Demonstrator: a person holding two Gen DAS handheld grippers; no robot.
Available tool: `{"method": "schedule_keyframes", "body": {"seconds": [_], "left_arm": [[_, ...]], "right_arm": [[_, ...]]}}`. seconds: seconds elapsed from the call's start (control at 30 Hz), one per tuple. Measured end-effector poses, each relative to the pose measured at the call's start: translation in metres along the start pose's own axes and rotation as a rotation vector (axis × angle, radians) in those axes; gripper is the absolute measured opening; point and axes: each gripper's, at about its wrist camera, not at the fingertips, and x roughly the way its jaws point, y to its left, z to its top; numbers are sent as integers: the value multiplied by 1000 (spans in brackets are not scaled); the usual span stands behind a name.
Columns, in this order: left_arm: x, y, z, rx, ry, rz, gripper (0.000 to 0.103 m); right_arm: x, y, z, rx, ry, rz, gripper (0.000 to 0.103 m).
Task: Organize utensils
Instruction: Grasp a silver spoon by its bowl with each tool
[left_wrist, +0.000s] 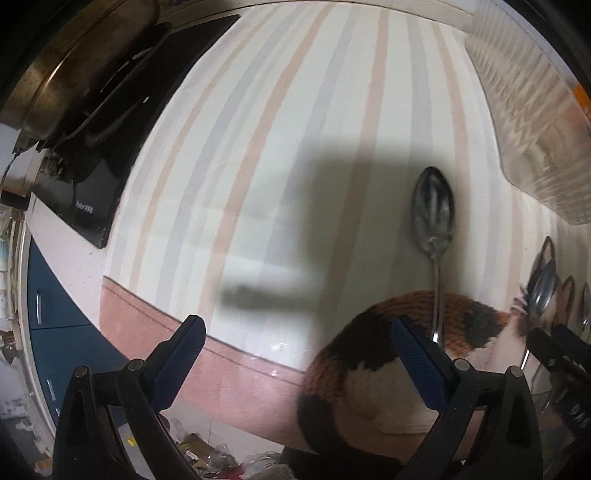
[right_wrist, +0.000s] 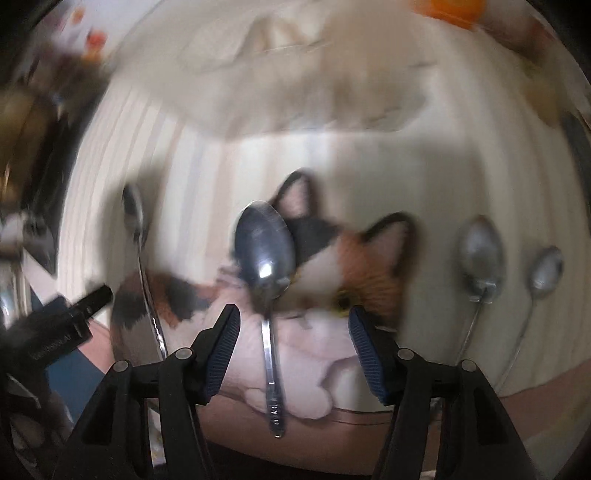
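My left gripper (left_wrist: 295, 339) is open and empty above the striped cloth (left_wrist: 280, 122). A steel spoon (left_wrist: 433, 214) lies just right of it, its handle over a calico cat-shaped mat (left_wrist: 369, 373). More spoons (left_wrist: 543, 288) lie at the right edge. My right gripper (right_wrist: 291, 325) is open; a steel spoon (right_wrist: 264, 251) lies between its fingers on the cat mat (right_wrist: 354, 258), not gripped. A spoon (right_wrist: 135, 214) lies to its left and two spoons (right_wrist: 480, 254) to its right. The left gripper's tip (right_wrist: 92, 299) shows at the left.
A black induction hob (left_wrist: 110, 155) with a metal pan (left_wrist: 74, 77) stands at the far left. A clear ribbed container (left_wrist: 535, 110) stands at the far right. The table's front edge, with pink cloth trim (left_wrist: 229, 362), is near; blue cabinets (left_wrist: 55, 295) are below.
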Motion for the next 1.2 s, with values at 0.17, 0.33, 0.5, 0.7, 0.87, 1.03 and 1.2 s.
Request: {"method": "schedule_keyframes", "body": {"seconds": [0.17, 0.33, 0.5, 0.7, 0.87, 1.03, 1.2], "left_arm": [[0, 3, -7, -13, 1, -34, 102], [-2, -22, 9, 3, -13, -127, 102], [9, -50, 33, 23, -6, -207, 96], [5, -71, 51, 84, -81, -173, 49], [-7, -88, 47, 156, -96, -177, 31], [-10, -87, 25, 160, -88, -186, 31], [-14, -94, 28, 158, -88, -189, 31]], "right_arm": [[2, 11, -6, -83, -46, -141, 6], [-1, -27, -8, 10, -43, -129, 6], [-3, -62, -15, 95, -25, -96, 6], [-4, -96, -21, 208, 5, 81, 17], [-11, -100, -30, 191, -56, 46, 48], [-8, -83, -18, 143, -85, -13, 52], [-4, -58, -20, 105, -101, -112, 54]]}}
